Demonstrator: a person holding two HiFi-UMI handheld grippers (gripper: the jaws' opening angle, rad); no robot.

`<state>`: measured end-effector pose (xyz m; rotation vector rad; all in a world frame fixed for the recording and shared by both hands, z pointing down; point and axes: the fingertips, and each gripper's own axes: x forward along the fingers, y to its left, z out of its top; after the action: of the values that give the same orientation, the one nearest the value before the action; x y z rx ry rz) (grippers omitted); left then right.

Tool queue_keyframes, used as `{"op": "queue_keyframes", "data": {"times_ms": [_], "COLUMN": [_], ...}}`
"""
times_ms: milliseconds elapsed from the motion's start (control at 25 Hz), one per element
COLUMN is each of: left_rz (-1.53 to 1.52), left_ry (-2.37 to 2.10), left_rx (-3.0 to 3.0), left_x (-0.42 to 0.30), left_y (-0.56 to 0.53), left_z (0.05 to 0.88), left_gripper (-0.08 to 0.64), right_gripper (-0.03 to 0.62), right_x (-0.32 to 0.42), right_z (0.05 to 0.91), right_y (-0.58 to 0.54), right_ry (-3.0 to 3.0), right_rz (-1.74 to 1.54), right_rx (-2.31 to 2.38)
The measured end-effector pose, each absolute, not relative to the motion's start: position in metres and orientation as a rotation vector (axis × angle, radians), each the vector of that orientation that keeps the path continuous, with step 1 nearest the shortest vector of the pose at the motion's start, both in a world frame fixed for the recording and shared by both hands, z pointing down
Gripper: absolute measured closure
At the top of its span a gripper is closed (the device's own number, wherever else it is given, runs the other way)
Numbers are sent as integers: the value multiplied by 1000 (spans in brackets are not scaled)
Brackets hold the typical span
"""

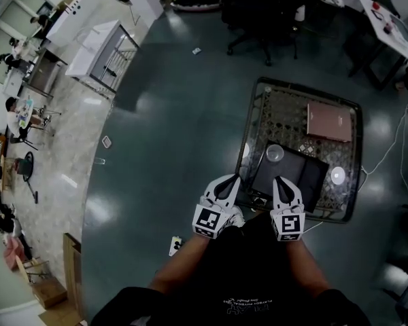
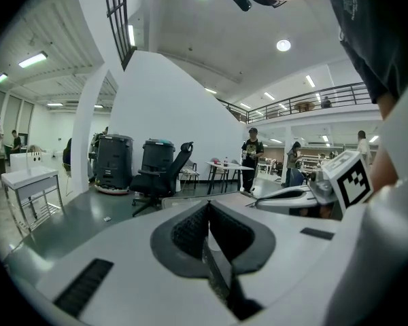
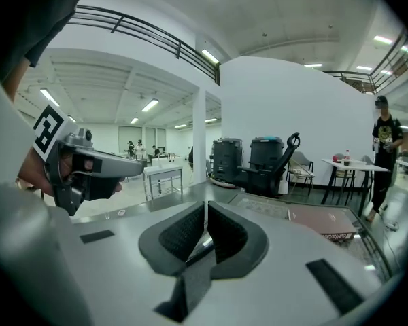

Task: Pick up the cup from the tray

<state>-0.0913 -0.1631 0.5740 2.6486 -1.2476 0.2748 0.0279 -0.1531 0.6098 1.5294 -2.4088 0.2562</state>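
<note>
A small pale cup [image 1: 275, 153] stands at the far left corner of a dark tray [image 1: 292, 178] on the glass table [image 1: 262, 107]. Both grippers hover at the table's near edge and point toward the tray. My left gripper [image 1: 230, 180] is just left of the tray, with its jaws shut and nothing between them [image 2: 207, 206]. My right gripper [image 1: 281, 180] is over the tray's near edge, a short way on the near side of the cup, also shut on nothing [image 3: 205, 206]. Neither gripper view shows the cup.
A pink book [image 1: 329, 121] lies on the far right of the table. A white round object [image 1: 337, 176] sits right of the tray. Office chairs [image 1: 262, 19] and desks stand beyond on the dark floor. A white cable [image 1: 394, 141] trails to the right.
</note>
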Motion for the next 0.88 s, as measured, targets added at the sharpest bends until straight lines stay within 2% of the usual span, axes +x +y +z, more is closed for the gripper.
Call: {"op": "queue_keyframes", "data": {"times_ms": [160,280,880], "left_rz": [290,286,368], "left_ry": [-1239,-1238,-1235], "left_rx": [2625,2612,2547], "left_x": [-85,-79,-75], "left_y": [-175,-181,-191], "left_z": [583,587,616], "left_gripper": [551,551,550], "right_gripper": [568,504,317], "right_x": [36,43,47], "right_z": [634,651,743], "right_y": [-166,-172,-217], "right_ry": [-2371,-2342,-2221], "right_rz": [318,354,602], "right_rx": [1525,1501,1361]}}
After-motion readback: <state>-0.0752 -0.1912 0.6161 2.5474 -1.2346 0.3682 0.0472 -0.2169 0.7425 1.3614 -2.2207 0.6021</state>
